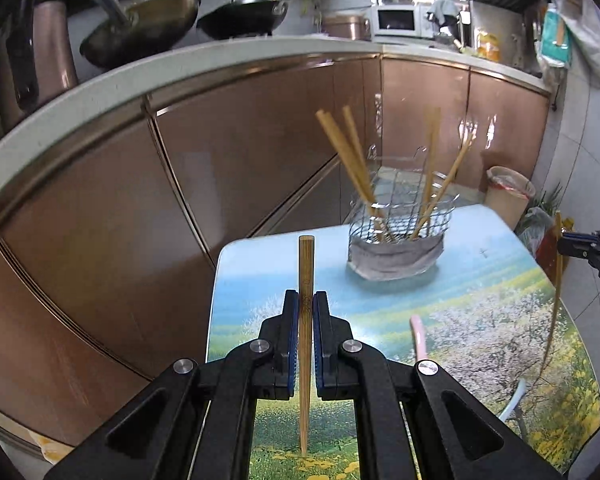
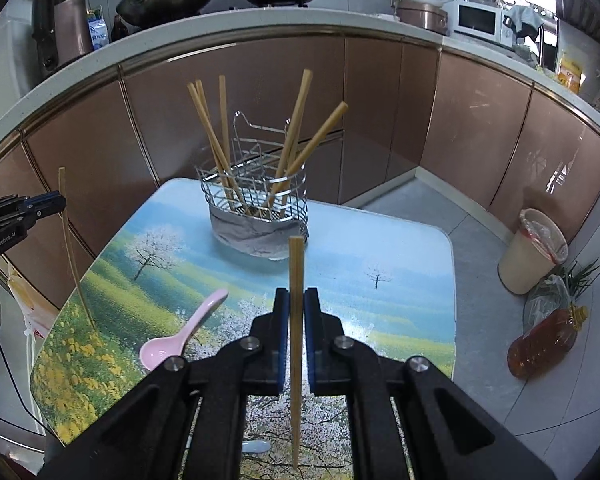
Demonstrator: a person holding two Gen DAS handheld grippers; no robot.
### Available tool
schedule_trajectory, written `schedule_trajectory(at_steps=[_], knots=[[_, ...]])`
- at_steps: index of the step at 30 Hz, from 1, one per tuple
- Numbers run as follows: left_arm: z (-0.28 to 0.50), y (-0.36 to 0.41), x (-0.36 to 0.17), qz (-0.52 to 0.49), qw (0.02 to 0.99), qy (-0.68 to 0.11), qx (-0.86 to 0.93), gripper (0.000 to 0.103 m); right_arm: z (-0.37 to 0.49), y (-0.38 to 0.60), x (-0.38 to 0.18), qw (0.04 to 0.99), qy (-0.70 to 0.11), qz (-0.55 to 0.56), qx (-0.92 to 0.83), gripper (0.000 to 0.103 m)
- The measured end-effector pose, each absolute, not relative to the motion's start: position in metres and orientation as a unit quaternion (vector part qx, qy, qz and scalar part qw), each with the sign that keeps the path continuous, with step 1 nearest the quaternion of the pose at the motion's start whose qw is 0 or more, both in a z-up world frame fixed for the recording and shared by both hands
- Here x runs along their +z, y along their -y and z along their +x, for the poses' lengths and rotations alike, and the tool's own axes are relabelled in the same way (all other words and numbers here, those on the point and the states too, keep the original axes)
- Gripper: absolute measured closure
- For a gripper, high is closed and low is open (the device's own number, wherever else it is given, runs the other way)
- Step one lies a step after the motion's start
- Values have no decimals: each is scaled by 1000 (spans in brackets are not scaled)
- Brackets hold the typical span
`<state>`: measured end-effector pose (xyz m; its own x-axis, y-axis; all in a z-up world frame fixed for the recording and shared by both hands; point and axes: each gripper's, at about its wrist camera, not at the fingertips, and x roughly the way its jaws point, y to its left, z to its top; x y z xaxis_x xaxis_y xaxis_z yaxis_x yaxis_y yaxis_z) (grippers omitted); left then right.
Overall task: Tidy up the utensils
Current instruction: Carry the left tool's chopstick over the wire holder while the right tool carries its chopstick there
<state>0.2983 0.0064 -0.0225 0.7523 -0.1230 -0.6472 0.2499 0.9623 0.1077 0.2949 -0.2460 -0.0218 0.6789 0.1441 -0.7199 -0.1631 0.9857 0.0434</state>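
The left gripper (image 1: 306, 320) is pinching one pale bamboo chopstick (image 1: 306, 304) between its blue-padded fingers (image 1: 291, 340), holding it upright with the blunt end on top and the pointed tip hanging just above the small table (image 1: 480, 280) with the printed meadow-and-blossom top. The right gripper (image 2: 296, 320) is likewise pressing its two fingers (image 2: 283, 344) against a second bamboo chopstick (image 2: 295, 312), which is also standing upright over the near part of the table. In the right wrist view the left gripper is showing at the left edge with its chopstick slanting down, the tip close to the table's yellow-flower corner; whether it is touching the surface cannot be told.

Toward the far side of the table, a chrome wire utensil basket (image 2: 256, 196) with foil wrapped around its base is standing upright. Five more bamboo chopsticks (image 2: 212, 140) are leaning inside it: three fanning to the left and two (image 2: 300, 132) to the right. That is making seven chopsticks in all.

One pink plastic soup spoon (image 2: 184, 332) is lying on the table, bowl nearest the camera, between the two grippers. A second, white spoon (image 1: 514, 400) is peeking out near the table's near edge, mostly hidden.
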Motion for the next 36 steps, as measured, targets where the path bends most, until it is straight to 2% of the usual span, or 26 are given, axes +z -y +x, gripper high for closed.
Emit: schedule_trajectory(at_steps=[17,27,36], knots=[[281,13,19,99,946,-286,-116,97,277,223,52,943,-315,-13,104,97],[309,37,88,61,960,-225,-153,97,314,200,129,965,-234,-10,122,97],[361,53,128,2,970,-163,-179,97,369,196,156,978,-165,12,124,97]])
